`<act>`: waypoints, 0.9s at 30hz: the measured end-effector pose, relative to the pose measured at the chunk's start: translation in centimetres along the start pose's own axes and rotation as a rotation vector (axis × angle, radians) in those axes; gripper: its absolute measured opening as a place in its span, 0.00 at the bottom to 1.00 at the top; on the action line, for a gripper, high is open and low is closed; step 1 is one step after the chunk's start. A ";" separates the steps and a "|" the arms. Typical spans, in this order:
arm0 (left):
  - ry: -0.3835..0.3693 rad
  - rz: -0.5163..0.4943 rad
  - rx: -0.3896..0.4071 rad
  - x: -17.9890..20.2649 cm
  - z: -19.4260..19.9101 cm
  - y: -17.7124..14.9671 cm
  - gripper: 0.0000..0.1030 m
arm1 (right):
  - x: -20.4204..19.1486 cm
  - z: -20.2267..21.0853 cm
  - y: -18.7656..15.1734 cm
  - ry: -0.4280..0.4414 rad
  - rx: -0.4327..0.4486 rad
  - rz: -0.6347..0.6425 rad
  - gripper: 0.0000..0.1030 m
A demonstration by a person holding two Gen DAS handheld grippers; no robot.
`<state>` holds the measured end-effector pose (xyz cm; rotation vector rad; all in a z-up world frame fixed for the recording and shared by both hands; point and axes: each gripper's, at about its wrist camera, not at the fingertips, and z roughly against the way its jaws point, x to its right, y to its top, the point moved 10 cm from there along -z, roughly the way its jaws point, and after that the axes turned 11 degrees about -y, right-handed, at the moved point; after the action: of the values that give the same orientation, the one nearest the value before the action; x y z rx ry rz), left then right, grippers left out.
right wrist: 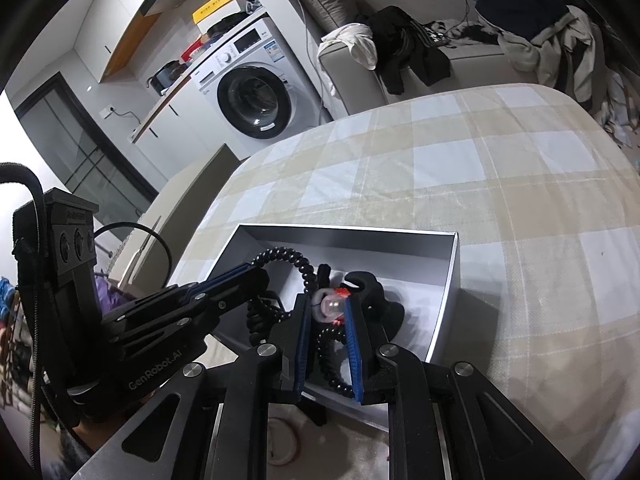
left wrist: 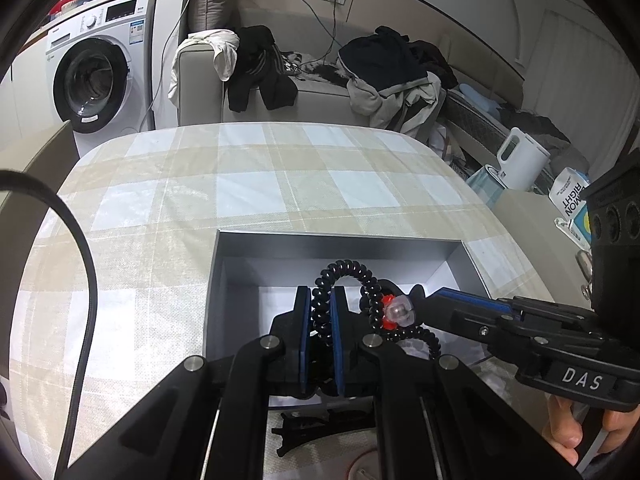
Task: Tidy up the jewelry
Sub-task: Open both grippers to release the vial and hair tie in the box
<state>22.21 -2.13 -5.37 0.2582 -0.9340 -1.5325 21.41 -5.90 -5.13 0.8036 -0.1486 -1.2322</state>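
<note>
Left wrist view: the left tool (left wrist: pixel 321 300) has its blue pads clamped tight on a black coiled hair tie (left wrist: pixel 347 270), whose loop arches up and over toward two o'clock. On that coil, just right of the pads, sits a clear bead charm with red trim (left wrist: pixel 396 312). The right tool (left wrist: pixel 424 298) reaches in from three o'clock, its tip at the charm; a hand (left wrist: pixel 568 428) shows under its body at four o'clock.

In the right wrist view, the right tool (right wrist: pixel 330 308) has its pads pressed on either side of the clear charm (right wrist: pixel 332 305), with the coil (right wrist: pixel 288 258) running off to eleven o'clock, where the left tool (right wrist: pixel 240 272) grips it.

Both tools and the tie hang over an open grey box (left wrist: pixel 340 242), white inside, which rests on a desk with a beige and pale blue checked cloth (left wrist: pixel 248 184). A black hair claw (right wrist: pixel 366 280) lies inside the box at one o'clock of the charm. Another black clip (left wrist: pixel 320 426) lies on the cloth just in front of the box, at six o'clock. Beyond the desk, at eleven o'clock, stands a washing machine (left wrist: pixel 96 76), and at twelve a sofa (left wrist: pixel 304 92) heaped with clothes.
</note>
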 end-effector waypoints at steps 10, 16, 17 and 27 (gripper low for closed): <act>0.007 -0.034 -0.008 0.5 -0.1 -0.1 0.06 | 0.2 2.2 0.3 -0.004 0.046 0.025 0.27; 0.011 -0.050 -0.007 0.9 0.4 -0.2 0.30 | 1.1 2.6 0.2 -0.042 0.058 0.030 0.32; 0.012 -0.054 -0.004 1.0 0.6 -0.2 0.37 | 1.3 2.9 0.1 -0.047 0.063 0.027 0.35; -0.010 -0.108 0.052 2.7 4.1 -1.1 0.94 | 3.5 5.6 -0.9 -0.080 0.103 0.025 0.81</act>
<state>18.14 -3.00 -2.55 0.3429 -0.9818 -1.6107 19.13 -11.65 -2.73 0.8394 -0.2889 -1.2414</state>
